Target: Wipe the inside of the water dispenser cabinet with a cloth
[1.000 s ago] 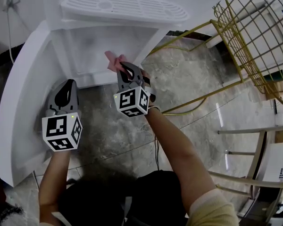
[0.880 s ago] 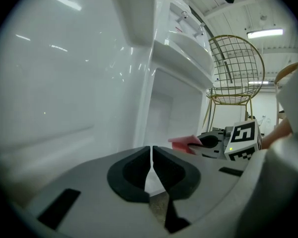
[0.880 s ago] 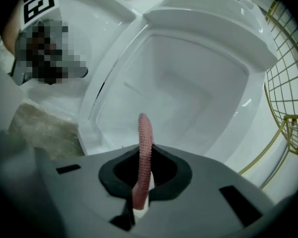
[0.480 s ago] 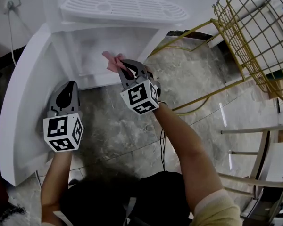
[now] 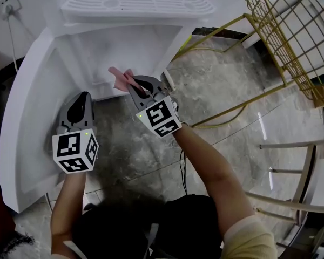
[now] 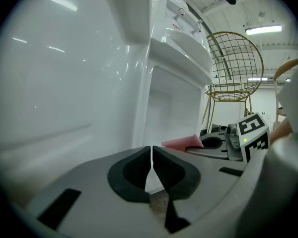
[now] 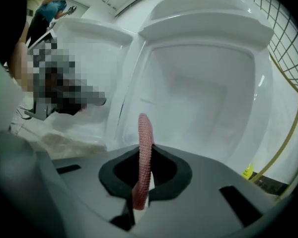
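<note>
Cloth (image 7: 144, 152), pink, pinched edge-up in the right tongs (image 5: 128, 84) at upper centre of the head view, faces the open dispenser cabinet (image 5: 140, 47), seemingly ready to wipe, while the left tongs (image 6: 152, 157), pressed together and empty, hover beside the door (image 5: 21, 123).

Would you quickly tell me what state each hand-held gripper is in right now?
Left hand-held gripper: closed, empty.
Right hand-held gripper: closed on the cloth.
</note>
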